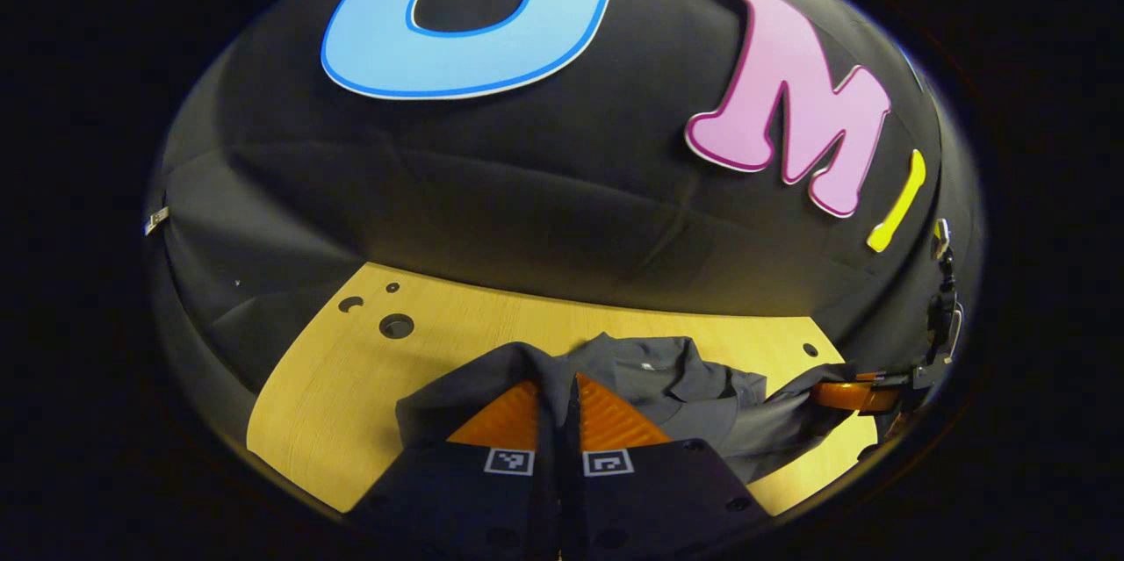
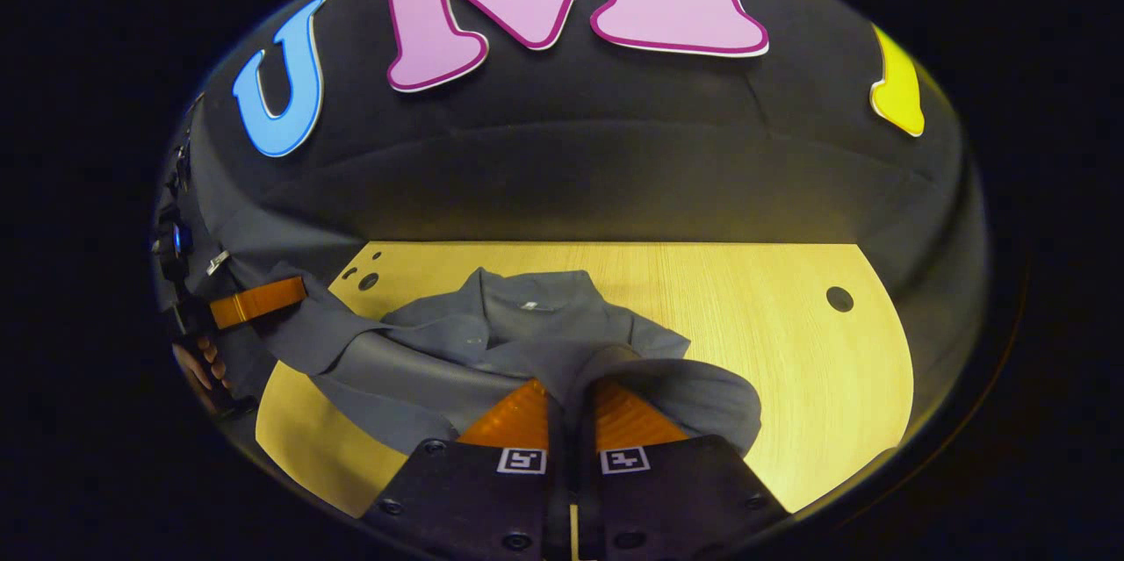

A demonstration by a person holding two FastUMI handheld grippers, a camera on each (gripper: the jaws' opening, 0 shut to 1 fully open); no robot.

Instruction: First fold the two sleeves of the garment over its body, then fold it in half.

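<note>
Pinching soft grey shirt (image 2: 527,341) fabric, woodgrain table (image 2: 773,341)

shirt (image 2: 527,341) hem hidden behind the jaws, far gripper (image 2: 255,302) cut off — grip unclear

The left claw (image 1: 557,390) is pinched tight on a fold of the shirt (image 1: 667,377), low over the desk (image 1: 334,385). The right claw (image 2: 568,394) is clamped likewise on the shirt's other side, fingers (image 2: 518,416) nearly together.
</note>
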